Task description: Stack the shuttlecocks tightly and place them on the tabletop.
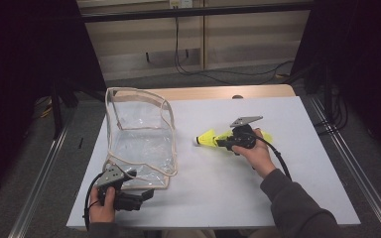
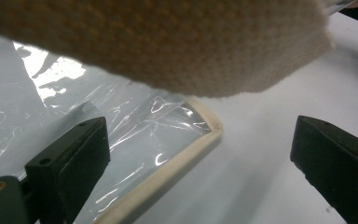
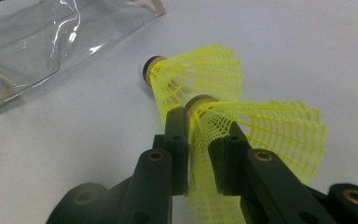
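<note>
On the white table lie a clear bag with cream piping, at the left, and two yellow shuttles at the centre-right. The right gripper lies low over the table with its jaws pointing left toward the bag; between them sits the skirt of the near shuttle, whose cork tip is nested into the skirt of the far shuttle. The jaws stand narrowly apart around the mesh, close on either side of it; whether the pads press it I cannot tell. The far shuttle rests on the table with its white-capped tip pointing toward the bag, a short way from it. The left gripper rests at the bag's near corner, jaws released and wide, one over the clear film, the other over bare table, with the cream edge between them
</note>
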The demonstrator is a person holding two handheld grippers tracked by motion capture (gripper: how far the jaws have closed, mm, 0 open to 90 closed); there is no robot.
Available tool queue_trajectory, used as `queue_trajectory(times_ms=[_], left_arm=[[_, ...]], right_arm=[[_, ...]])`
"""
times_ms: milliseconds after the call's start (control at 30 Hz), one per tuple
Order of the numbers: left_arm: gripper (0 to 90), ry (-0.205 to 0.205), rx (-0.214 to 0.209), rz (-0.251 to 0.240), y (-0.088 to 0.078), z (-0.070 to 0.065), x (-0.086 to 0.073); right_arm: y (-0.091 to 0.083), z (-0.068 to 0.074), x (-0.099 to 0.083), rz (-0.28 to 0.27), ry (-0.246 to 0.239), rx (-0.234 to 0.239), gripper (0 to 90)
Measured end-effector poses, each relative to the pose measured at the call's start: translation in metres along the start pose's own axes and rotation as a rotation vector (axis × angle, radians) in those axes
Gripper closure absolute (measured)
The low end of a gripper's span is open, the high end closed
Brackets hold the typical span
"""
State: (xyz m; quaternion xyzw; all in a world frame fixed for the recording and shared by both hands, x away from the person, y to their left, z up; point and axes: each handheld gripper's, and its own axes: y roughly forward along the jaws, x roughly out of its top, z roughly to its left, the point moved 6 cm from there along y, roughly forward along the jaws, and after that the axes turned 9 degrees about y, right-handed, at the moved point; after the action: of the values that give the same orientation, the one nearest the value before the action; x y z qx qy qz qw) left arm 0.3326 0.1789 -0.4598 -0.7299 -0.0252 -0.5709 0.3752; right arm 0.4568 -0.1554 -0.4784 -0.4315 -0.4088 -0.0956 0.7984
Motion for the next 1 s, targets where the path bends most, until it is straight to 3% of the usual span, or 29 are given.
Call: queue_trajectory(times_ms=[433,600,767,1000], left_arm=[[4.5,0.002,-0.002,0.002,0.000,0.000,0.000],[4.5,0.004,-0.001,0.006,0.000,0.000,0.000],[4.4,0.002,0.003,0.004,0.000,-0.001,0.000],[4.4,0.003,0.002,0.008,-0.001,-0.001,0.000]], right_arm=[[-0.009,-0.008,-0.004,0.003,0.021,-0.015,69.1],[-0.014,-0.011,-0.007,0.005,0.027,-0.021,69.9],[-0.017,-0.010,-0.011,0.014,0.058,0.024,80.5],[-0.018,-0.005,-0.009,0.005,0.032,0.054,88.6]])
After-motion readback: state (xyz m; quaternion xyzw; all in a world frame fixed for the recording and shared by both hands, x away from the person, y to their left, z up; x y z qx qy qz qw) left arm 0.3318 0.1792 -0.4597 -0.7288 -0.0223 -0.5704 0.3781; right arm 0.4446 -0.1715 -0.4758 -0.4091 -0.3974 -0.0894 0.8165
